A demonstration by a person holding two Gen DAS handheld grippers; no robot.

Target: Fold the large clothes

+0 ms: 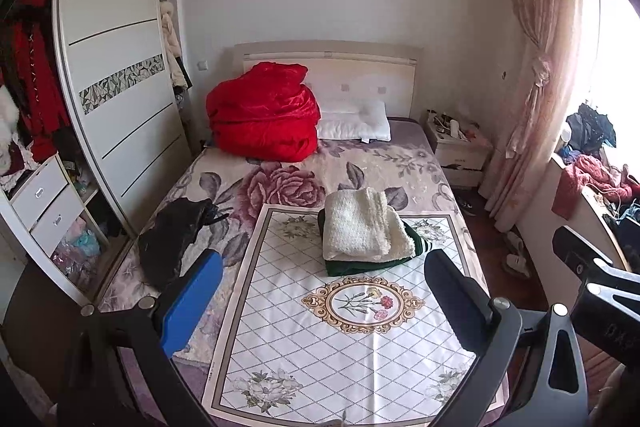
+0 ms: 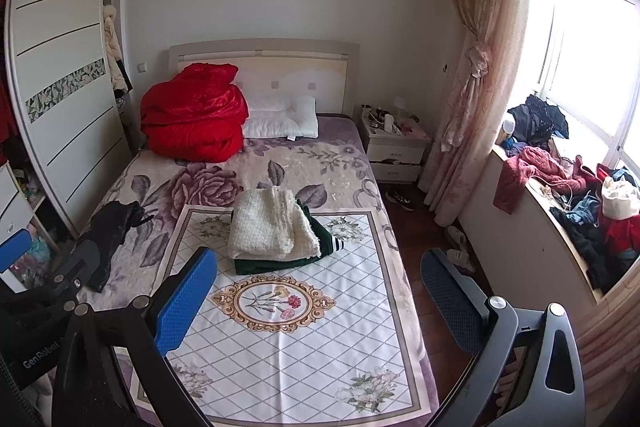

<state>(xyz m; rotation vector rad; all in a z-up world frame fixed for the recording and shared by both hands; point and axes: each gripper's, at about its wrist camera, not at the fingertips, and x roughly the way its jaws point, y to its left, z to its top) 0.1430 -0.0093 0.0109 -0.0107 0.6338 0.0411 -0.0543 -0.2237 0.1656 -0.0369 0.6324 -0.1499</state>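
Note:
A folded cream fleece garment [image 1: 362, 225] [image 2: 272, 225] lies on top of a folded dark green garment [image 1: 372, 263] [image 2: 304, 259] on a white patterned cloth [image 1: 320, 339] [image 2: 288, 347] spread on the bed. A black garment [image 1: 172, 239] [image 2: 106, 233] lies unfolded on the bed's left side. My left gripper [image 1: 324, 303] is open and empty, held above the near part of the cloth. My right gripper [image 2: 320, 303] is open and empty, over the cloth's near right part. Each gripper shows at the edge of the other's view.
A red quilt [image 1: 262, 113] and white pillows [image 1: 352, 121] lie at the headboard. A wardrobe [image 1: 116, 67] stands left. A nightstand [image 2: 394, 145], a pink curtain [image 2: 480, 67] and a windowsill piled with clothes [image 2: 580, 195] stand right. Slippers [image 2: 460, 251] lie on the floor.

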